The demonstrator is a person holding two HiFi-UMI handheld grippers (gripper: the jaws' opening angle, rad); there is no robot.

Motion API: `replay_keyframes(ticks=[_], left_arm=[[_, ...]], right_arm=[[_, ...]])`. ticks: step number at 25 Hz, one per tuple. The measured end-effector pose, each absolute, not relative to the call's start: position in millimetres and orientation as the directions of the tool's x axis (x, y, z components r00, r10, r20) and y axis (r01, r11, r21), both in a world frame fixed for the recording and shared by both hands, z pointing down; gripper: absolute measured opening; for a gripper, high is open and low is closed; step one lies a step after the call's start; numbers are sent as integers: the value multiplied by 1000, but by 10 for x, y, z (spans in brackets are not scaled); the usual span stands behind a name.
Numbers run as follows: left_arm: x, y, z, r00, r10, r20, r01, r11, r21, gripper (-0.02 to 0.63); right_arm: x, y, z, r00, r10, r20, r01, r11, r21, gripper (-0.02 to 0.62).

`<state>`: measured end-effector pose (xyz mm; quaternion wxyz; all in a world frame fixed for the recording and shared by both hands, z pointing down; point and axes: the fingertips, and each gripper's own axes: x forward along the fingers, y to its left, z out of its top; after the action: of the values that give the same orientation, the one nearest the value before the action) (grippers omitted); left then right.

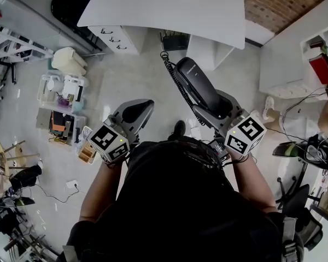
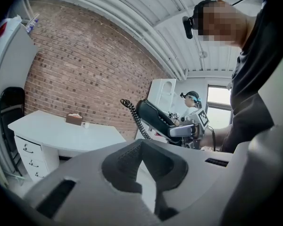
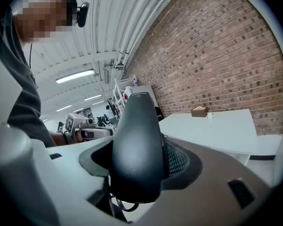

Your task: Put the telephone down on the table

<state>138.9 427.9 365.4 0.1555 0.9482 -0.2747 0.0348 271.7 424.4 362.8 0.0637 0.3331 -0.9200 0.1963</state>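
Head view, nearest first. The left gripper (image 1: 142, 109) sits at 9 o'clock from the person's body. Its jaws are together and nothing lies between them. The right gripper (image 1: 223, 109), at 2 o'clock, has its jaws clamped on the lower end of the black telephone (image 1: 199, 86). The handset juts out from the jaws toward 11 o'clock, held in the air over the floor. Its coiled cord (image 1: 174, 79) trails from the far end and hangs free along its left side.

Farther out, at 12 o'clock, lies the white surface (image 1: 153, 7), well apart from the handset, with open floor between. In the right gripper view a small box (image 3: 199, 111) and a cup (image 3: 210, 115) stand toward its far side, near the brick wall (image 3: 217, 55). The near part of the surface is bare.

Step in hand, as judged: carrying the telephone toward the surface. The set-down is not yet begun.

To do it well:
- The right gripper should travel toward 12 o'clock until the whole handset is over the bare near part of the surface.
- It should level the handset and lower it until its long side rests on the surface.
- Only then should the jaws part.
- The cord should be laid onto the surface too, so that it neither drags over the edge nor snags.
- The left gripper should stay clear.
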Motion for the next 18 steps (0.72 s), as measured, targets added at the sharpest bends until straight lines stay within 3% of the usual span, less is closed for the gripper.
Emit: replay_keyframes(ticks=[18], left_arm=[[1881, 3860, 3719, 850, -508, 140, -526, -800, 287, 8]], right_arm=[[3180, 3732, 3677, -775, -588, 232, -630, 688, -361, 268]])
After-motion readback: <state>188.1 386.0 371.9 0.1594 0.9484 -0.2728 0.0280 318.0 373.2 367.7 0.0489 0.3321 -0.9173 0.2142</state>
